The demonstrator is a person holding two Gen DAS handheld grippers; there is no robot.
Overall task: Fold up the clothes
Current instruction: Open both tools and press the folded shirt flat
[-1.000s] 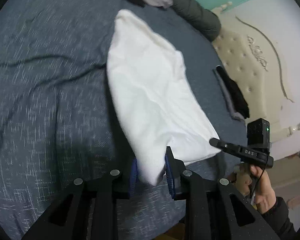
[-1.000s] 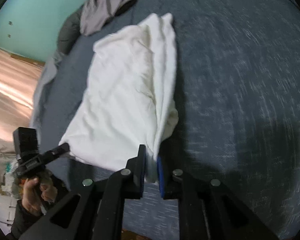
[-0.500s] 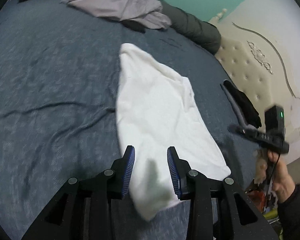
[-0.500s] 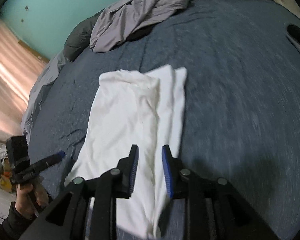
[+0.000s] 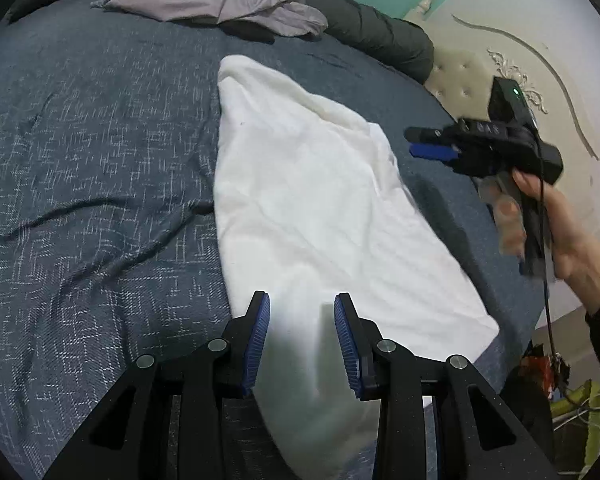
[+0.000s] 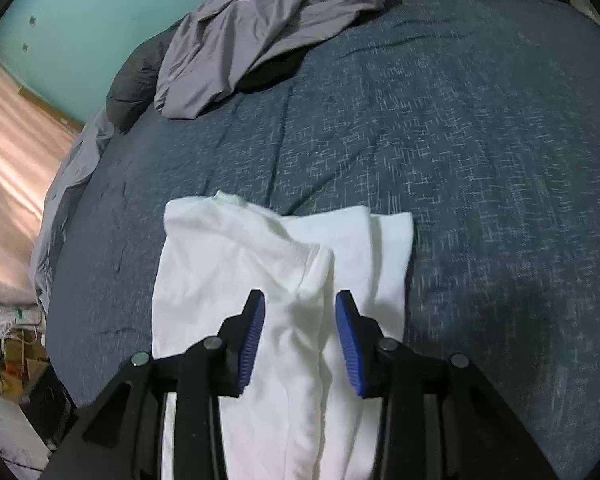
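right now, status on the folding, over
Left gripper open, right gripper opening, both empty. White garment flat on bed. Grey clothes heaped far side, clear of it.

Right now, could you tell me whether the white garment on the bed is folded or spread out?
Folded. The white garment lies as a narrow strip on the blue bedspread, with overlapping layers showing at its far end.

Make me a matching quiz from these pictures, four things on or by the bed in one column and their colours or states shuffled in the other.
Things:
1. folded garment
2. crumpled garment at the far end of the bed
3. bedspread
4. left gripper

Descriptions:
A. dark blue with pale flecks
B. white, lying flat
C. jaws apart, nothing pinched
D. grey-lilac, in a heap

Pairs: 1-B, 2-D, 3-A, 4-C
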